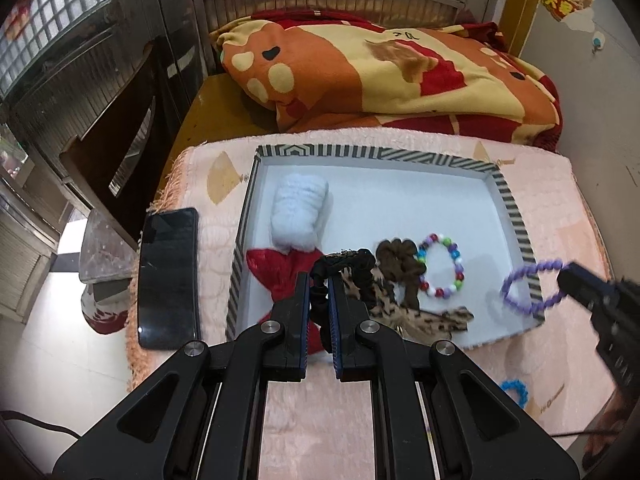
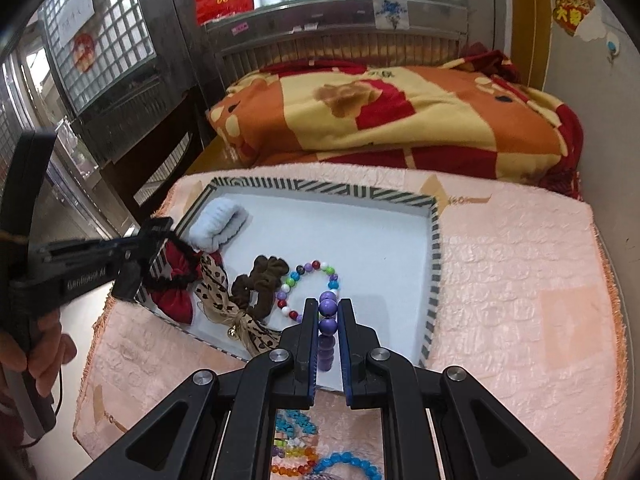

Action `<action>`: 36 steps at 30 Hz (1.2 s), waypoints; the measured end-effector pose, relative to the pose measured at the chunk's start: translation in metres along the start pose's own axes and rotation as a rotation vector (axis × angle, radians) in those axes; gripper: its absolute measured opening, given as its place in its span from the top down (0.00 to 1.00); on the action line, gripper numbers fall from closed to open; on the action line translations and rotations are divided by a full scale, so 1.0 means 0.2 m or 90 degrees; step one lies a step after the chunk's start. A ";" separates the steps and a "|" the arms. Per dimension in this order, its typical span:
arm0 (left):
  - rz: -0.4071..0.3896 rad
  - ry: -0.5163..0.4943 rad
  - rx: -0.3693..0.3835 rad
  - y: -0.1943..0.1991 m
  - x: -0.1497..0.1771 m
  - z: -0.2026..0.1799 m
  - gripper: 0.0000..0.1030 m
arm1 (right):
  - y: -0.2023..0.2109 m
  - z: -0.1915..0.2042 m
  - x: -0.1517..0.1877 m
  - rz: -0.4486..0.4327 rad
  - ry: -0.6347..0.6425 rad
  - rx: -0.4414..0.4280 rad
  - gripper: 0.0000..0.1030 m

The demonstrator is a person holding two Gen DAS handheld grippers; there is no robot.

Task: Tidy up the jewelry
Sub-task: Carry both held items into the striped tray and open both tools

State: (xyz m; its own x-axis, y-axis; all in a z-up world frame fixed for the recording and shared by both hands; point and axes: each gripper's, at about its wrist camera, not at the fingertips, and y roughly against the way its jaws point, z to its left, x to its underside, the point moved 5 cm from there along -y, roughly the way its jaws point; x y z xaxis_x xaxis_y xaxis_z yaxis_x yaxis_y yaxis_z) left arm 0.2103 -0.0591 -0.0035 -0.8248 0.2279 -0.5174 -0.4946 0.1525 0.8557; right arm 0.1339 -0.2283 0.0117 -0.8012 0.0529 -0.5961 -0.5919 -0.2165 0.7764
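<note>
Purple bracelet (image 2: 328,312), light, slick beads, pinched by right gripper (image 2: 328,320); left gripper (image 1: 319,292) clamps soft black scrunchie (image 1: 340,264), tray's (image 1: 516,216) seven o'clock.

— How do the two grippers stand?
— The left gripper (image 1: 319,280) points steeply down, jaws closed on something black. The right gripper (image 2: 328,312) tilts down too, jaws closed around purple beads.
— Any hand visible?
— Fingers (image 2: 48,360) wrap the left handle.
</note>
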 end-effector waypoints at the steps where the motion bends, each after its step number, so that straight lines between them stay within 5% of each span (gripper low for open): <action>1: 0.002 0.000 0.002 -0.01 -0.01 0.00 0.93 | -0.02 0.01 0.00 0.005 0.000 -0.004 0.92; 15: 0.061 -0.012 0.114 -0.27 -0.22 -0.18 0.93 | -0.34 -0.19 0.01 0.083 -0.048 0.034 0.92; 36: 0.086 -0.013 0.019 -0.67 -0.35 -0.05 0.93 | -0.50 -0.23 0.02 0.120 -0.024 0.065 0.92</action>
State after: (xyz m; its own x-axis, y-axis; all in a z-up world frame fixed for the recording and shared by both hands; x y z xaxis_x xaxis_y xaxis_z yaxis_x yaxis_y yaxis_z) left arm 0.3310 -0.1048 -0.0817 -0.8774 0.2684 -0.3976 -0.3702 0.1482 0.9171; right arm 0.1938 -0.2516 -0.0781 -0.8999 0.0573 -0.4323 -0.4361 -0.1256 0.8911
